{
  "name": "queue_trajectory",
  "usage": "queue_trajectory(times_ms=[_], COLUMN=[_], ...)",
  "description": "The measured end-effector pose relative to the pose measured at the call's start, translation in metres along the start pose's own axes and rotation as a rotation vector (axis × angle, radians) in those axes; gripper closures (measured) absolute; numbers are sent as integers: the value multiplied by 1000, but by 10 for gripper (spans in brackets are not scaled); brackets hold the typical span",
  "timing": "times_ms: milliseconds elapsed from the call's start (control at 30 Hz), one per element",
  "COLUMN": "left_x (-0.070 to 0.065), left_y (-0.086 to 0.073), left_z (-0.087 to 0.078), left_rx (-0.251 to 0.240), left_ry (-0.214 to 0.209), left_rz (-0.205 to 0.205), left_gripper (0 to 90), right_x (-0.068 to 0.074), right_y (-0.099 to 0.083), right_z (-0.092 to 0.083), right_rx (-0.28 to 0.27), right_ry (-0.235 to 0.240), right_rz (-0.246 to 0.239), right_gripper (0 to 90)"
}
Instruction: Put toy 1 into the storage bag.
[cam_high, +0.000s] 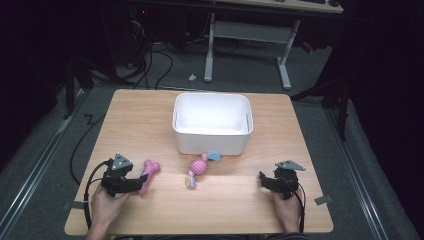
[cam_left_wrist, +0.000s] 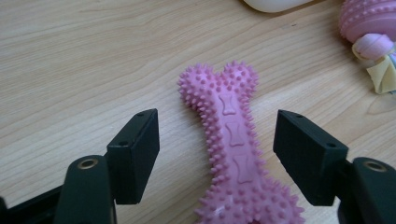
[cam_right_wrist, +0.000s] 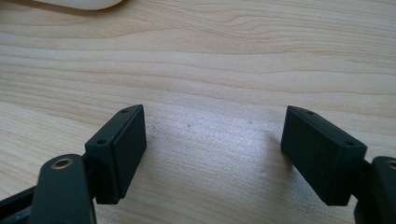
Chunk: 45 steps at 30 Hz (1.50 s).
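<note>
A pink spiky rubber bone (cam_high: 149, 175) lies on the wooden table (cam_high: 240, 200) at the front left. My left gripper (cam_high: 140, 183) straddles the bone's near end; in the left gripper view the bone (cam_left_wrist: 233, 154) runs up between the two jaws, with a gap on each side and neither pad touching it. The left gripper (cam_left_wrist: 215, 122) is open. At the front right my right gripper (cam_high: 262, 181) rests low over bare wood, and in the right gripper view that gripper (cam_right_wrist: 212, 114) stands open with nothing between its jaws.
A white plastic bin (cam_high: 212, 140) stands in the middle of the table. Just in front of it lies a pink ribbed ball toy (cam_high: 198, 167) with pastel rope ends and a blue piece (cam_high: 214, 156); the toy (cam_left_wrist: 369, 21) is at the upper right of the left gripper view.
</note>
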<state>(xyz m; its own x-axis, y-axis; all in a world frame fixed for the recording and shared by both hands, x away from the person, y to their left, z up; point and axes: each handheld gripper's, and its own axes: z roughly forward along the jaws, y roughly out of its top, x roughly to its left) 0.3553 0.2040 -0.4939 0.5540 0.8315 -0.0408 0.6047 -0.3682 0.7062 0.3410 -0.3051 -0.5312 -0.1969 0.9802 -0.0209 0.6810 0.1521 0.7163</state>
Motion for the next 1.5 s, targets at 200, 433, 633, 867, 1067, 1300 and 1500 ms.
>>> queue_trajectory(times_ms=[200,433,633,867,1067,1300,1500], left_x=[-5,-10,-12,-13,-15,-17,-15], left_y=[5,10,13,14,13,11,11], left_z=[7,16,21,28,31,34,34], left_rx=[50,101,136,165,177,196,195], left_ry=[-8,-4,-1,21,29,45,49], left_rz=[3,6,4,2,8,9,-5], left_gripper=[318,308,324,369,429,526,559], right_x=[0,0,0,0,0,0,0], right_y=[0,0,0,0,0,0,0], right_z=[0,0,0,0,0,0,0], right_rx=[0,0,0,0,2,2,1], right_ry=[0,0,0,-1,-2,-2,-2], right_rz=[0,1,0,0,0,-2,0], right_gripper=[227,227,227,227,227,226,226])
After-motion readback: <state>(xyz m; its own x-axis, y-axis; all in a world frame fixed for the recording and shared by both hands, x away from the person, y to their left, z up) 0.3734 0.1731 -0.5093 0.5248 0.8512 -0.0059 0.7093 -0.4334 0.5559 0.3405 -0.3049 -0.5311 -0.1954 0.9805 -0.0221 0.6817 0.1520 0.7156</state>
